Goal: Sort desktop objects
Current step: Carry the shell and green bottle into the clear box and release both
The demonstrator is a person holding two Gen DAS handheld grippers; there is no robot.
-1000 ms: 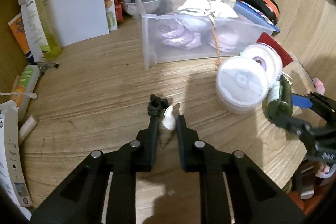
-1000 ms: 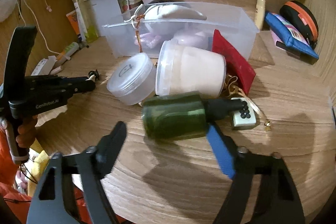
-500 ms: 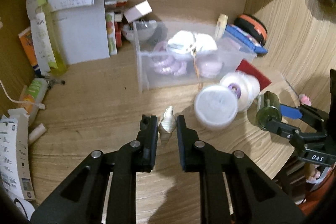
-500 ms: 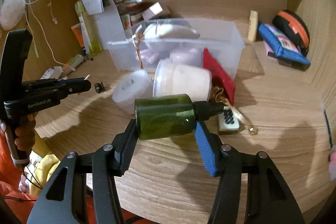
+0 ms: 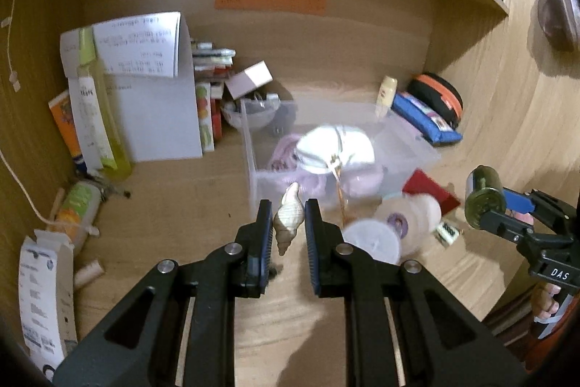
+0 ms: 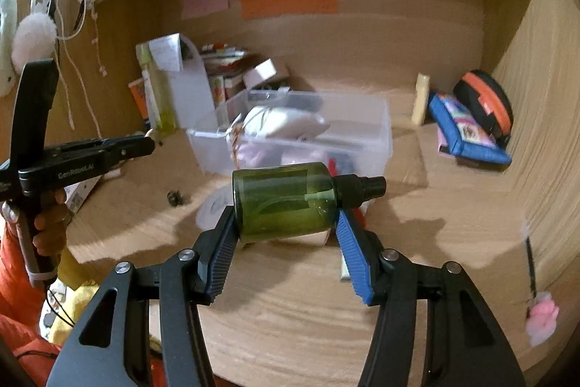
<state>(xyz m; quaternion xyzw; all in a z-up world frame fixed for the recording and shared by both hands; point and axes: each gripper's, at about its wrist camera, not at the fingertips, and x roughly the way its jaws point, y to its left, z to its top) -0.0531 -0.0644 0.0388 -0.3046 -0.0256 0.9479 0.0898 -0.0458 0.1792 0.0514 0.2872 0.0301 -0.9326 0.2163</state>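
Observation:
My left gripper is shut on a pale spiral seashell and holds it above the desk, in front of the clear plastic bin. My right gripper is shut on a dark green spray bottle lying crosswise, black nozzle to the right, lifted above the desk. The bottle also shows in the left wrist view at the right. The bin holds white and pink items. A small black object lies on the desk.
Two round white tubs and a red pouch lie right of the bin. A yellow bottle, papers and boxes stand at the back left. A blue pouch and an orange-black case sit at the back right.
Both grippers have risen from the desk. The left lifted the seashell away from the small black object. The right closed on the green bottle and lifted it.

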